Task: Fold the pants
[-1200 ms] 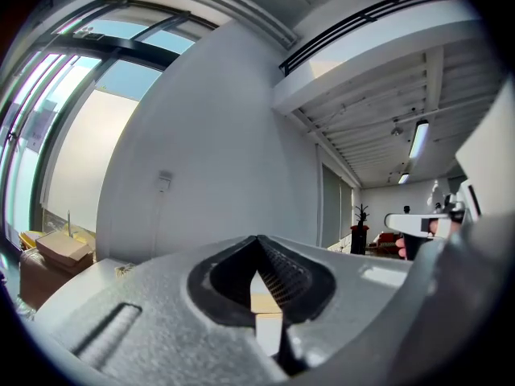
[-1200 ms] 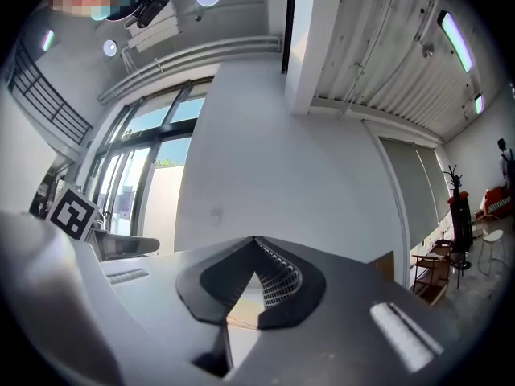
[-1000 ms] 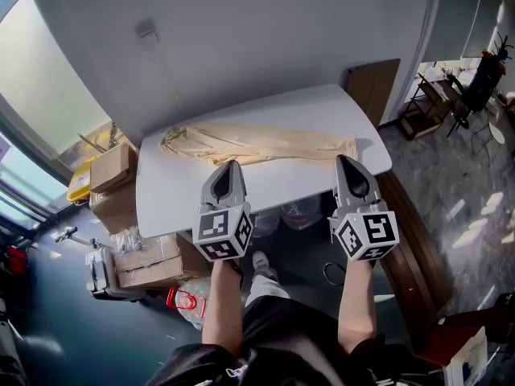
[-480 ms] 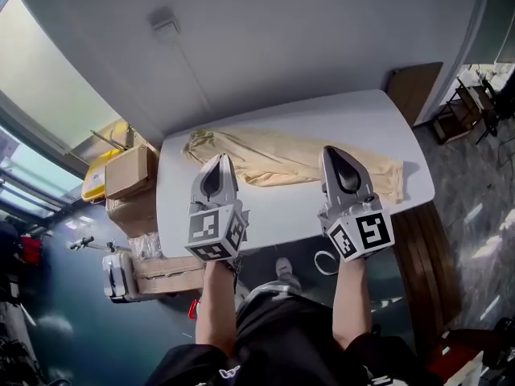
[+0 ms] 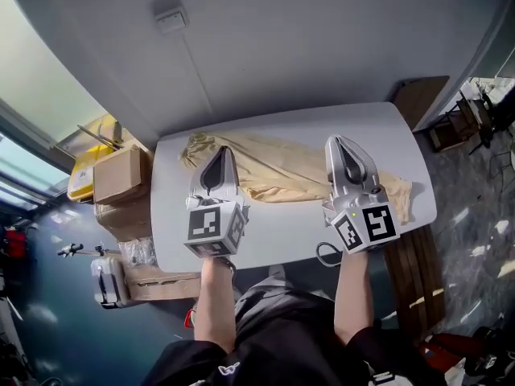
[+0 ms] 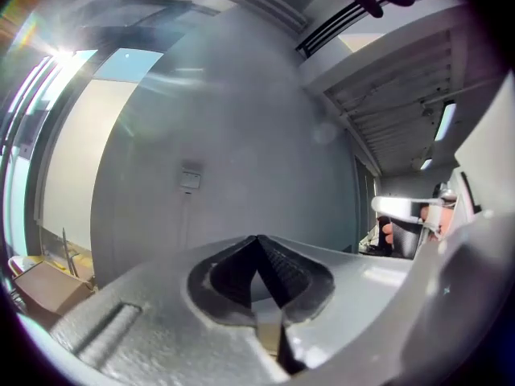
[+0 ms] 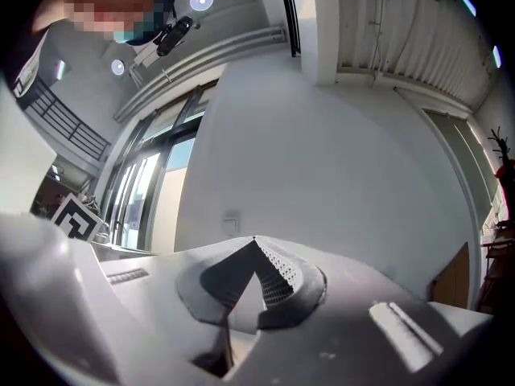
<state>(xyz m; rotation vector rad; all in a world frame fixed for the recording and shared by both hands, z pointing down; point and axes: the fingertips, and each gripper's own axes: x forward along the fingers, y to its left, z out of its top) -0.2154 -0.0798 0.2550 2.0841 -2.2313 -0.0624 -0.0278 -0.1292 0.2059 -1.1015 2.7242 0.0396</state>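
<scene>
Desk: a white desk (image 5: 282, 230) stands against a grey wall (image 5: 265, 47).
Pants: cream pants (image 5: 282, 167) lie stretched lengthwise across the far half of the desk. One end is bunched at the left and the other reaches the right edge.
Left hand-held gripper: the left hand-held gripper (image 5: 220, 149) has its jaws pressed together with nothing between them. It points at the wall, its tip over the left part of the pants.
Right hand-held gripper: the right hand-held gripper (image 5: 335, 140) is likewise fully closed and empty. It tilts slightly up, over the right part of the pants.
Beside the desk: cardboard boxes (image 5: 119, 175) are stacked at the left.
</scene>
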